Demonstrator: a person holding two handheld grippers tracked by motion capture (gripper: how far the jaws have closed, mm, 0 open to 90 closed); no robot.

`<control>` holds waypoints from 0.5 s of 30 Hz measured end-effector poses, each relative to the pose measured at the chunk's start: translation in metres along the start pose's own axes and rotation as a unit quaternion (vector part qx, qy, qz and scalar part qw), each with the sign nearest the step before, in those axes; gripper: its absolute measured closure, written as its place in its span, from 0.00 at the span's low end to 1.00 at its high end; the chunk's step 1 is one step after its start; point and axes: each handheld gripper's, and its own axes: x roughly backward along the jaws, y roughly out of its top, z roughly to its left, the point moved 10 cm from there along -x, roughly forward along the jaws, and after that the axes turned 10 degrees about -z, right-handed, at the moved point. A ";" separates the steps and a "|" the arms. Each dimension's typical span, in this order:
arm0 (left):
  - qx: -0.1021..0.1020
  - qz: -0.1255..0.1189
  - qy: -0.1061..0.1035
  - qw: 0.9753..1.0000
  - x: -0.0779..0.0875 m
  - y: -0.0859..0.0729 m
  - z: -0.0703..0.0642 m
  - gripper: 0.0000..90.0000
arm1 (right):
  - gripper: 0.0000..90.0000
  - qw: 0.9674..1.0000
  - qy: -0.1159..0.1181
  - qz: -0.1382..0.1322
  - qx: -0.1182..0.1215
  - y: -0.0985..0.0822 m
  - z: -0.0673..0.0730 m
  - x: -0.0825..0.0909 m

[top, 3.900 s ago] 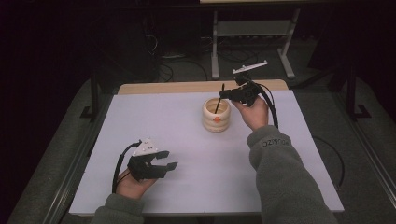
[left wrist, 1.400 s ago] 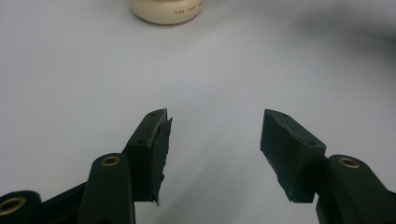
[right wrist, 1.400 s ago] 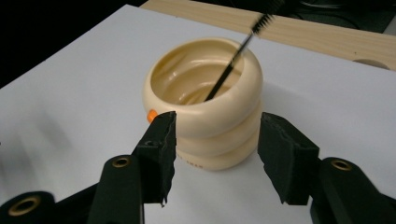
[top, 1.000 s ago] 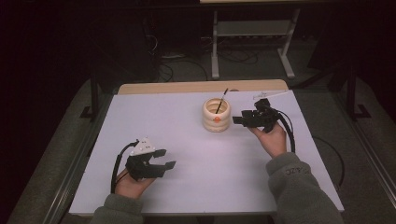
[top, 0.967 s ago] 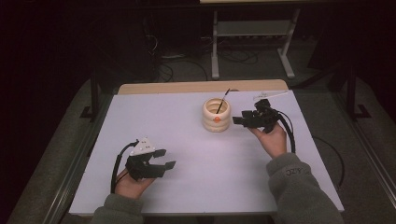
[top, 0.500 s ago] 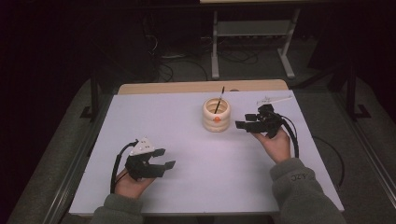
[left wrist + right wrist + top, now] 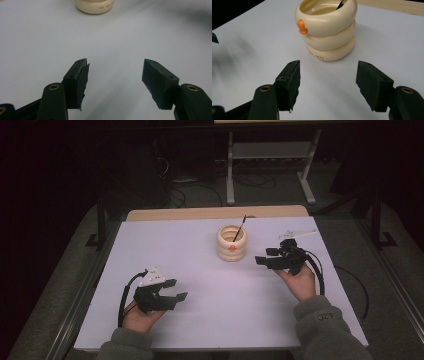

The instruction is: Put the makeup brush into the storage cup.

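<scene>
Nearest, the left gripper [image 7: 172, 290] is held with its jaws wide apart and nothing between them. Just right of the cream ribbed ceramic cup [image 7: 231, 242], the right gripper [image 7: 265, 256] has just been opening, empty. A thin black stick [image 7: 240, 229] stands inside the cup, so placement is judged done; withdrawal is called for next.

A table [image 7: 200, 330] with a flat pale lavender-white top, seen from above. A strip of bare light wood [image 7: 175, 214] shows along its far edge. One thing stands directly on the top: a cream holder [image 7: 231, 243] shaped like three stacked rings, with a small orange knob on its side, set toward the far edge and a little right of the middle. A thin dark stick [image 7: 240, 228] leans inside it.
</scene>
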 end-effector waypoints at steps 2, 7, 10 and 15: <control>-0.001 -0.001 0.000 1.000 0.000 0.000 0.000 0.41 | 0.39 1.000 0.002 -0.007 0.005 -0.001 0.001 0.002; 0.000 -0.006 0.000 1.000 0.001 0.001 0.001 0.41 | 0.37 1.000 0.003 0.003 0.010 -0.013 0.004 0.006; 0.001 -0.008 0.001 1.000 0.002 0.001 0.002 0.40 | 0.37 1.000 0.002 -0.001 0.010 -0.019 0.006 0.010; 0.002 -0.006 0.000 1.000 0.002 -0.001 0.001 0.39 | 0.36 1.000 0.001 -0.004 0.013 -0.029 0.007 0.015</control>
